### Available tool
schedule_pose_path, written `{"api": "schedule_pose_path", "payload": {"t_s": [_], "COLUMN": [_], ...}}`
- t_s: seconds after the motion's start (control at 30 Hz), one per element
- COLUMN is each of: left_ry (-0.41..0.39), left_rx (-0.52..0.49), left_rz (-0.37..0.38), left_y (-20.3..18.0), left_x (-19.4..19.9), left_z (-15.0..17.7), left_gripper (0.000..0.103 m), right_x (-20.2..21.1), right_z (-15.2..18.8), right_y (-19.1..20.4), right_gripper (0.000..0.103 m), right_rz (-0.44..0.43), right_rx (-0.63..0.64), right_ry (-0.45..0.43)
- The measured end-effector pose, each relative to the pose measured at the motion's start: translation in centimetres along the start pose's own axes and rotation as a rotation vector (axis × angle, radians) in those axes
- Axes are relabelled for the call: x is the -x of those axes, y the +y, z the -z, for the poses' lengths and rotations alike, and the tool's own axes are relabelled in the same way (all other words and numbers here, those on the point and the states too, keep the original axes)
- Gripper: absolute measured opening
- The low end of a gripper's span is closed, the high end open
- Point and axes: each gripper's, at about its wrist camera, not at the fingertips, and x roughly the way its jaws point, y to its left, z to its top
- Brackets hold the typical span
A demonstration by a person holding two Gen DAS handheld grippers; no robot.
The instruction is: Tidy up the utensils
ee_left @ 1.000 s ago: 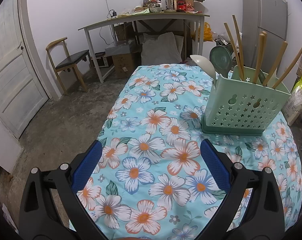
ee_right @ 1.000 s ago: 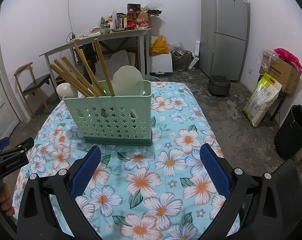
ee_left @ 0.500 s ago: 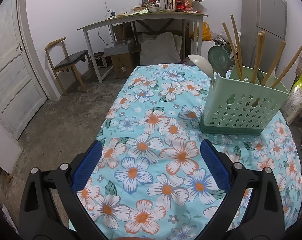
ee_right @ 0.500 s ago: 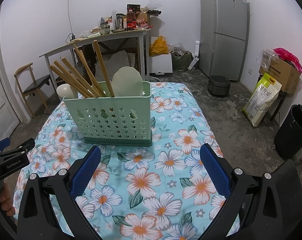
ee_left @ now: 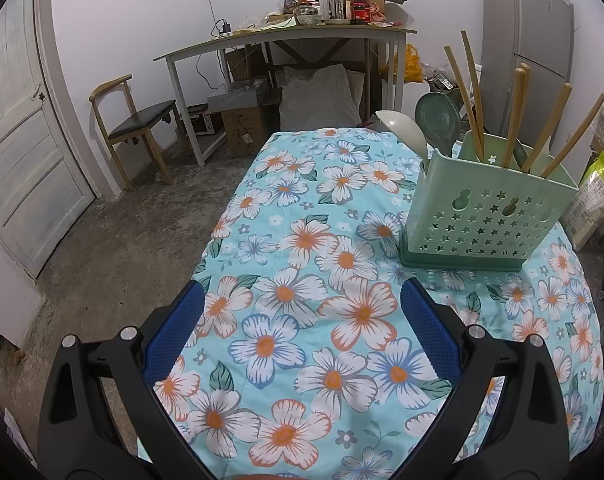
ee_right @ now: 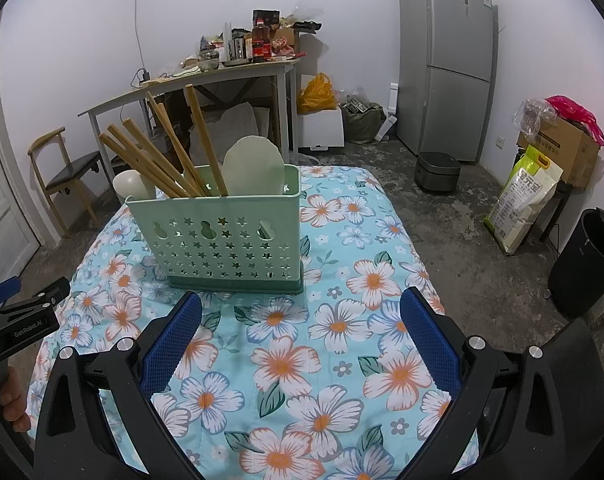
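A pale green perforated utensil holder (ee_right: 230,240) stands on the floral tablecloth (ee_right: 341,320); it also shows in the left wrist view (ee_left: 481,216) at the right. Several wooden chopsticks (ee_right: 162,160) and pale spoons (ee_right: 254,166) stand upright in it. My right gripper (ee_right: 300,332) is open and empty, just in front of the holder. My left gripper (ee_left: 302,324) is open and empty, over the cloth to the left of the holder. The left gripper's body (ee_right: 18,316) shows at the right wrist view's left edge.
A cluttered desk (ee_left: 294,36) and a wooden chair (ee_left: 138,120) stand by the far wall. A grey fridge (ee_right: 445,60), a rice cooker (ee_right: 437,170), a sack (ee_right: 521,196), boxes (ee_right: 561,152) and a black bin (ee_right: 585,260) stand to the right of the table.
Both views have drifted only slightly; the holder sits a touch lower and nearer in the right wrist view. Both grippers stay open and empty.
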Motion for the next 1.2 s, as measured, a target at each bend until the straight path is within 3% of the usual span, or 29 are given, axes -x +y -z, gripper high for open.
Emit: {"api": "schedule_pose_path", "payload": {"t_s": [1.2], "left_ry": [0.006], "left_rx": [0.001], "left_rz": [0.008], "left_y": [0.01], "left_x": [-0.04], "left_z": [-0.08], "left_gripper": [0.095], "right_x": [0.09], "right_z": [-0.05], "right_y": [0.04], "right_gripper": [0.097], "right_rz": [0.000], "right_rx": [0.001], "right_ry": [0.000]}}
